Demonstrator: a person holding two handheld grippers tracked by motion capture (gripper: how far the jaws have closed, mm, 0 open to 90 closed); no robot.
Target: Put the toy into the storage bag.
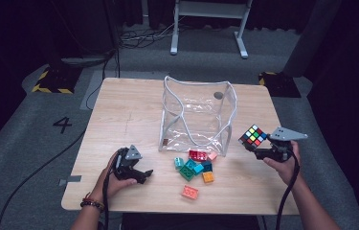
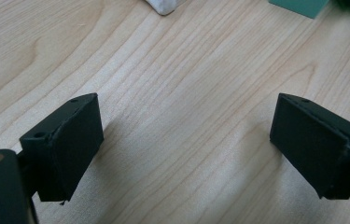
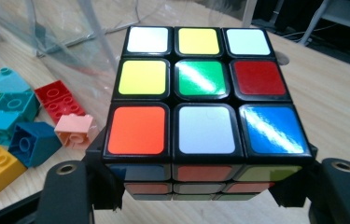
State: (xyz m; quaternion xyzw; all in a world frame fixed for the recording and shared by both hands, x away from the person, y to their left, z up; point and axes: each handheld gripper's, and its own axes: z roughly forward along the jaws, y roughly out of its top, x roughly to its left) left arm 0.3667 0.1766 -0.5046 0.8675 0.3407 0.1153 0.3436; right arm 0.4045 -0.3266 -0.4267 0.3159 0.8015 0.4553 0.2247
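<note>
A clear bag (image 1: 197, 117) is standing at the middle of the table (image 1: 129, 110), open at the top. Before it, toward the person, toy bricks (image 1: 196, 168) are lying in a loose cluster — one brick (image 1: 190, 192) lying apart, nearest the front edge. The left gripper (image 1: 141, 175) is resting left of the bricks. Right of the bag, the puzzle cube (image 1: 253, 135) is sitting between the right gripper's (image 1: 258, 146) jaws — above the tabletop.

tabletop (image 1: 129, 110): light wood | clear bag (image 1: 197, 115): upright, open-topped, mid-tabletop | toy bricks (image 1: 197, 167): loose cluster just in front of bag; 1 pink brick (image 1: 190, 192) apart, nearer the front edge | floor (image 1: 33, 124): grey, marked 4
</note>
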